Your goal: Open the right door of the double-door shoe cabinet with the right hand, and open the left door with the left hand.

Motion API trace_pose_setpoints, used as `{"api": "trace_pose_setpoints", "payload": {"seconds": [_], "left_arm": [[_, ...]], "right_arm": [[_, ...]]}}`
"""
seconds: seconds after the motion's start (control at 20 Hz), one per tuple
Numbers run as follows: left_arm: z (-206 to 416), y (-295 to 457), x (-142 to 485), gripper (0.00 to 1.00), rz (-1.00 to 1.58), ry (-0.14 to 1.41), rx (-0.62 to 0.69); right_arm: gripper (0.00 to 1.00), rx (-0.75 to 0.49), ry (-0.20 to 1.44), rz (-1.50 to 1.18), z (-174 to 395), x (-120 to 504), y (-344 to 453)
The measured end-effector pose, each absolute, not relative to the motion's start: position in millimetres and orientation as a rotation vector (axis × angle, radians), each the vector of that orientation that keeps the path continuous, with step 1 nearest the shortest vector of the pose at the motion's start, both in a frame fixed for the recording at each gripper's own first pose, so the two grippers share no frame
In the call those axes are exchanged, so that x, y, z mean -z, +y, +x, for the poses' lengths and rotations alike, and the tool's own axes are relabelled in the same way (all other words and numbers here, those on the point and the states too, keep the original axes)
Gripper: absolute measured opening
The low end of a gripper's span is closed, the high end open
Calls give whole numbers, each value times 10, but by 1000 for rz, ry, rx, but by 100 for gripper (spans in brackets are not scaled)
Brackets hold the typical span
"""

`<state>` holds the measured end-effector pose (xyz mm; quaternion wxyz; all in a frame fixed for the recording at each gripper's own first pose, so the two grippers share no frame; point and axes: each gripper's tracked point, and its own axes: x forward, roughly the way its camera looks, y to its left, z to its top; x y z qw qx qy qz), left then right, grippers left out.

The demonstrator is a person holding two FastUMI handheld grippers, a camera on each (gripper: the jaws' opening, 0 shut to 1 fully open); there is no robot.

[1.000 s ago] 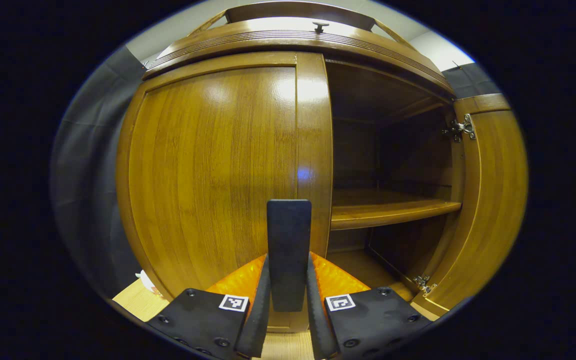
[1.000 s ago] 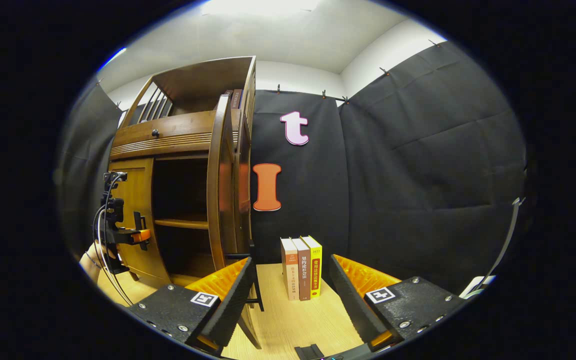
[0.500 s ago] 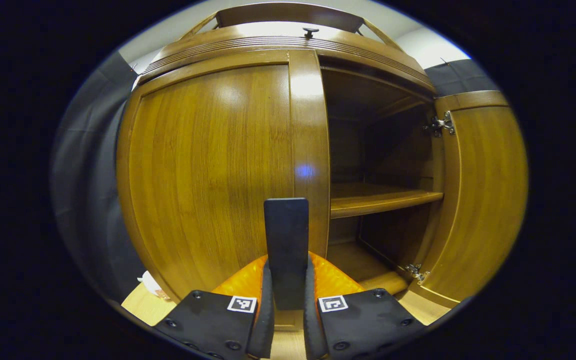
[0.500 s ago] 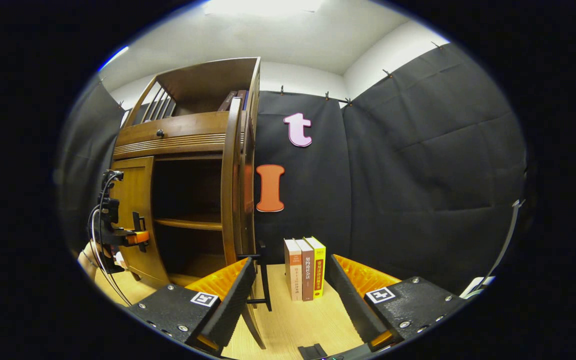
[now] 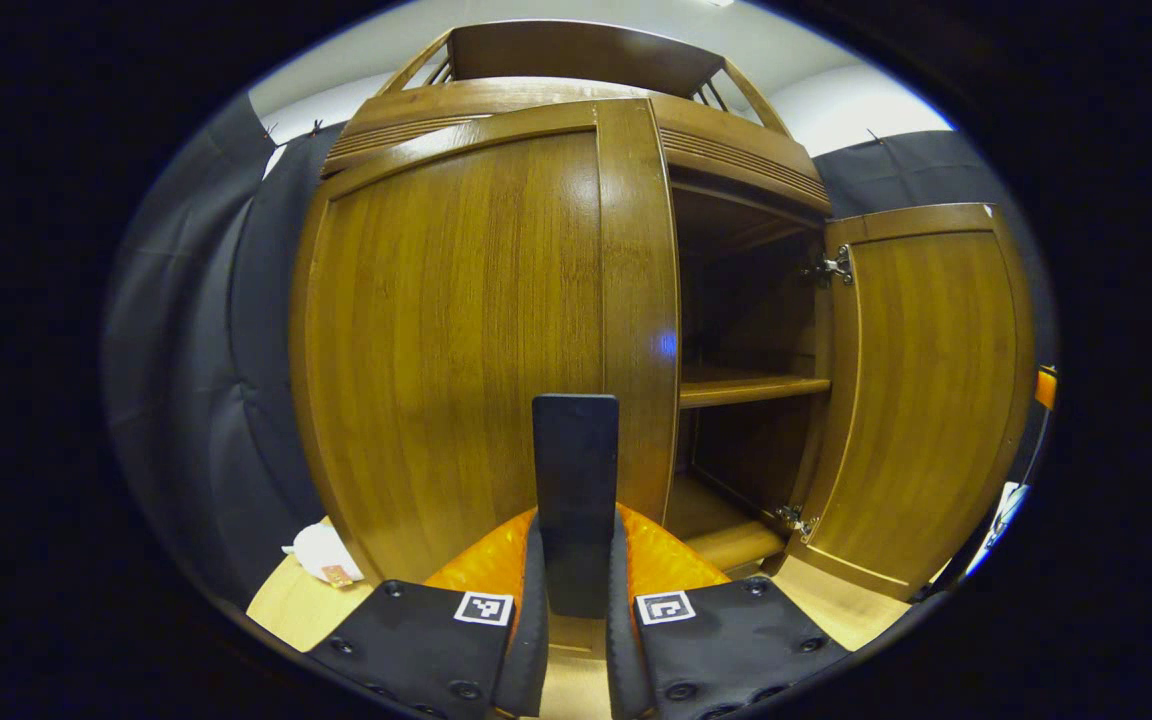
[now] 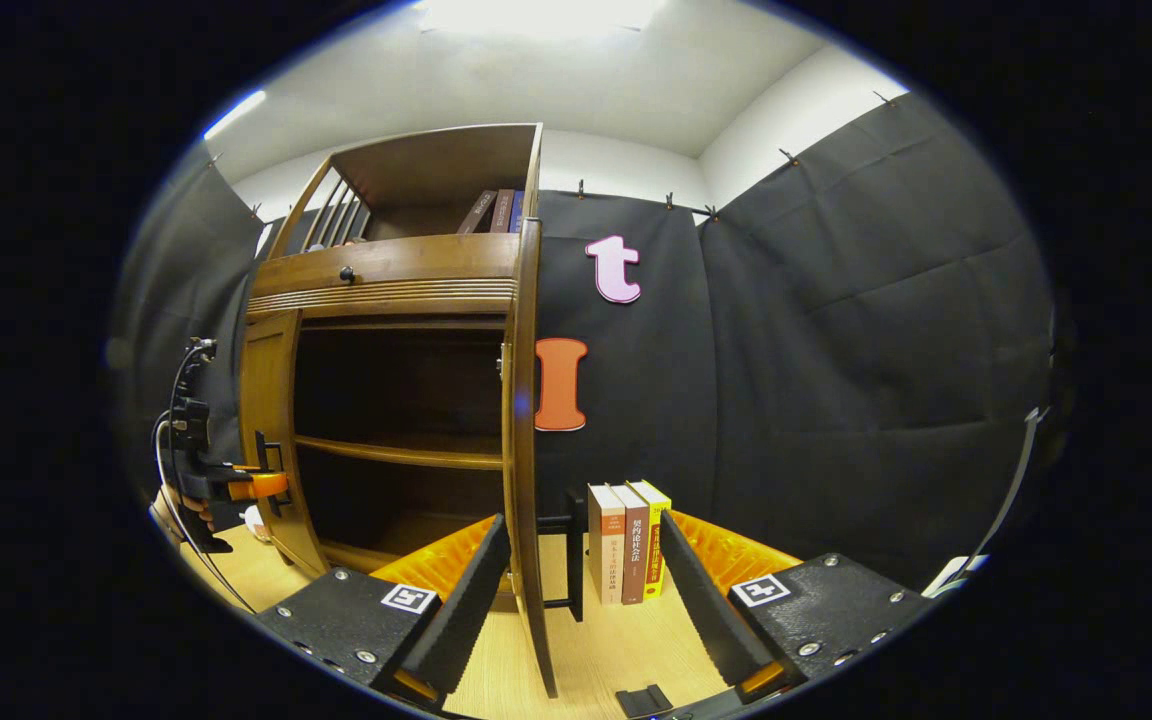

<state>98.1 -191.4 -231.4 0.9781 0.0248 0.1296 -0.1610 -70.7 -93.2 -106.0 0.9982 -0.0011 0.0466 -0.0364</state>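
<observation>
Here, in the left gripper view, my left gripper (image 5: 576,640) is clenched on the dark handle (image 5: 576,500) of the left door (image 5: 456,340). The door looks part-swung, so I'd keep drawing it along its hinge arc, wrist turning with the panel so the handle doesn't twist out. In the right gripper view my right gripper (image 6: 576,600) stands released, apart from the right door (image 6: 521,420), which stands wide off the shoe cabinet (image 6: 386,270).
</observation>
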Motion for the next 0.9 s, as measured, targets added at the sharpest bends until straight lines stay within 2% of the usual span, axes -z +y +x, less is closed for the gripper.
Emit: {"api": "trace_pose_setpoints", "payload": {"seconds": [0.05,0.1,0.8,0.9], "left_arm": [[922,-1872,2295,30,51,260,324],[870,-1836,2281,30,52,262,325],[244,-1051,2090,31,90,254,275],[231,-912,2073,26,93,253,253]], "right_arm": [[97,67,93,0,-712,1054,-883],[92,61,93,1,-722,1044,-857],[92,-14,88,9,-753,984,-373],[92,-29,91,10,-731,995,-312]]}}
